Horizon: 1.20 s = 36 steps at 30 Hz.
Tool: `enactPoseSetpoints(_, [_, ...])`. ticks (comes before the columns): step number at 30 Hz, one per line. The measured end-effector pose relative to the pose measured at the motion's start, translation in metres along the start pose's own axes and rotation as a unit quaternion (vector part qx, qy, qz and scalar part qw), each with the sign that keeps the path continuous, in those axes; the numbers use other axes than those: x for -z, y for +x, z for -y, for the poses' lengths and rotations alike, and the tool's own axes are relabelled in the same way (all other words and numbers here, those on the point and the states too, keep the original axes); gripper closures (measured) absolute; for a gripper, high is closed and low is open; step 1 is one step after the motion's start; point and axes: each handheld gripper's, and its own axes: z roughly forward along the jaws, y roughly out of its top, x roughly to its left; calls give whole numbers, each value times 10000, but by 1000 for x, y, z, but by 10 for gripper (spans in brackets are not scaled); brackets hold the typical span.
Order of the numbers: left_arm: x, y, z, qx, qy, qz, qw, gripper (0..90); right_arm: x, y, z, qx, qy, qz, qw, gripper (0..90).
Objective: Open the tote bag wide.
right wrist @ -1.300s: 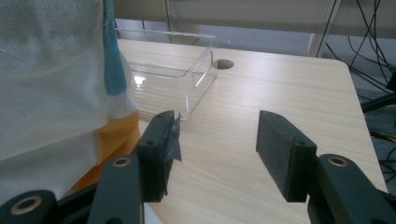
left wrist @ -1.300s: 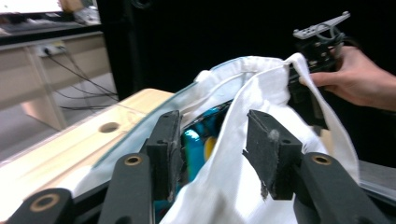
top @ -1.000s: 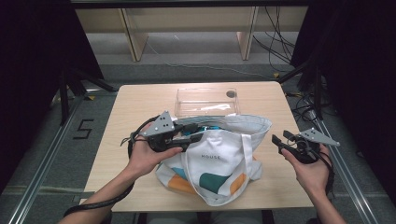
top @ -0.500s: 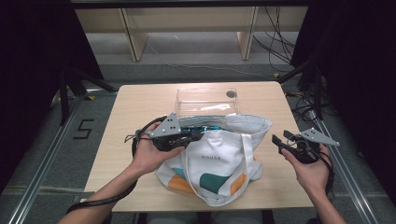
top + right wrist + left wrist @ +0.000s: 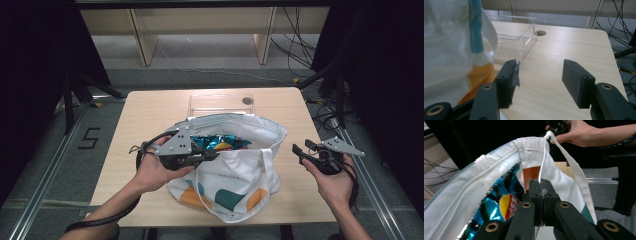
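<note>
A white tote bag with orange and teal shapes lies open on the wooden table. Inside it is a shiny blue snack bag with a red and yellow logo. My left gripper is shut on the near rim of the tote; its jaws pinch the white cloth where a strap is sewn on. My right gripper is held to the right of the tote, apart from it. It is open, with only bare tabletop between its pads. The tote's side is just left of that gripper.
A clear plastic tray stands behind the tote, next to a round hole in the tabletop. The table's right edge is close to my right hand. Cables lie on the floor beyond. The person's right hand is seen past the tote's strap.
My left gripper's jaws have closed on the tote's rim and the rim is pulled up and a little toward the left. The right gripper has stayed where it was.
</note>
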Motion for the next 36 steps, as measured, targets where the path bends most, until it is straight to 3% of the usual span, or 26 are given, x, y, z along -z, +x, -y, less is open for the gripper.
enactPoseSetpoints(4, [-1, -6, 1, -65, 39, 124, 9999, 883, 0, 0, 0, -3, 9, 12, 10000, 461])
enactPoseSetpoints(5, [-1, -7, 0, -87, 50, 146, 9998, 882, -2, 1, 0, -33, -119, 49, 9999, 459])
enactPoseSetpoints(10, [-3, -11, 2, -109, 126, 243, 9996, 882, 0, 3, 0, -190, -22, 27, 9998, 459])
enactPoseSetpoints(14, [-6, -15, 4, -114, 227, 305, 9992, 882, -2, 0, 0, 49, -27, -21, 10000, 458])
enactPoseSetpoints(16, [-11, -18, 7, -152, 313, 375, 9987, 883, -2, 0, 0, 32, -32, -27, 10000, 458])
enactPoseSetpoints(18, [-12, -20, 8, -117, 359, 391, 9985, 882, -1, 1, 0, -24, 6, -33, 10000, 458])
enactPoseSetpoints(20, [-15, -22, 11, -66, 400, 416, 9983, 882, -2, -1, 0, 65, -38, -12, 10000, 458])
enactPoseSetpoints(21, [-16, -22, 12, -92, 441, 435, 9980, 882, 0, 2, 1, -137, 27, 22, 9999, 457])
enactPoseSetpoints(23, [-18, -24, 15, -27, 487, 429, 9979, 882, -1, -1, 1, 44, -8, -1, 10000, 457])
enactPoseSetpoints(26, [-21, -25, 20, -26, 589, 450, 9972, 882, -1, 2, 1, -214, 28, -21, 9998, 457])
enactPoseSetpoints(28, [-22, -27, 24, 35, 622, 439, 9971, 882, -2, 0, 1, -39, -45, 13, 10000, 457])
enactPoseSetpoints(29, [-22, -27, 24, 35, 622, 439, 9971, 882, -2, 1, 1, -135, -91, 32, 9999, 457])
enactPoseSetpoints(32, [-26, -26, 31, -2, 734, 425, 9964, 882, -2, 1, 1, -123, 30, -28, 9999, 455])
enactPoseSetpoints(36, [-29, -27, 37, 141, 782, 424, 9959, 882, -1, 1, 1, -113, 25, -2, 9999, 453])
